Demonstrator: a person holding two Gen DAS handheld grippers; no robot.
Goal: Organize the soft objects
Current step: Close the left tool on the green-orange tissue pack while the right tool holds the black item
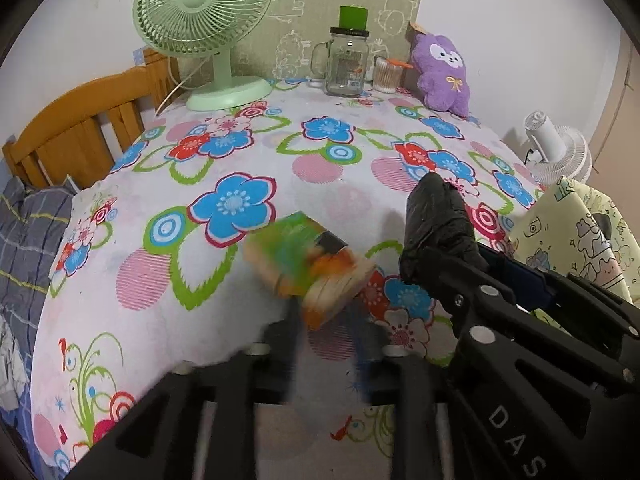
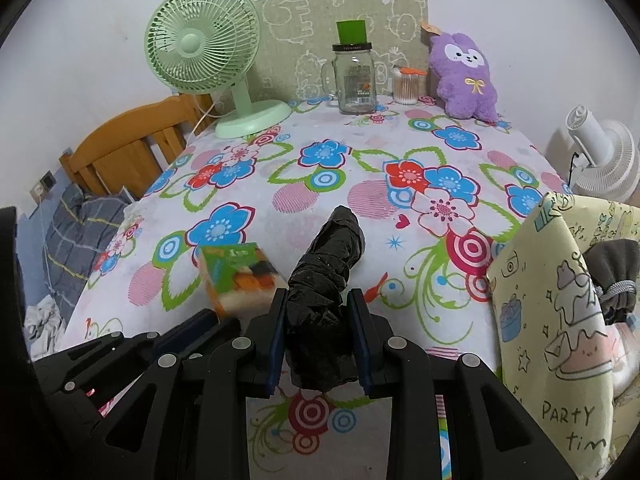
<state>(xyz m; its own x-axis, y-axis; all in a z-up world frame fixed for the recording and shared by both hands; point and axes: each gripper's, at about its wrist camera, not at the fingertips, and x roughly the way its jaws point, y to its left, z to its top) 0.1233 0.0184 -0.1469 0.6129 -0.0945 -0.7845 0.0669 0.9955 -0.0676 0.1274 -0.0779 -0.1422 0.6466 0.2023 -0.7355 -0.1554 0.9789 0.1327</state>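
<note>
Right gripper (image 2: 318, 336): you pinch the black plastic roll (image 2: 328, 276) above the table's near edge | Left gripper (image 1: 320, 344): blurred, grip unreadable; sponge pack (image 1: 304, 264) at its tips near the near edge | Progress: pouch in yellow bag (image 2: 560, 320) at right edge; plush (image 2: 466, 76) at far right corner.

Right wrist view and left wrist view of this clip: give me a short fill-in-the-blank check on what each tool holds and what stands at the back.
1. The right tool is shut on a roll of ____ plastic bags.
2. The sponge pack sits at the ____ tool.
3. The plush toy at the back is ____.
4. The green fan stands to the ____ of the glass jar.

Missing words: black; left; purple; left
</note>
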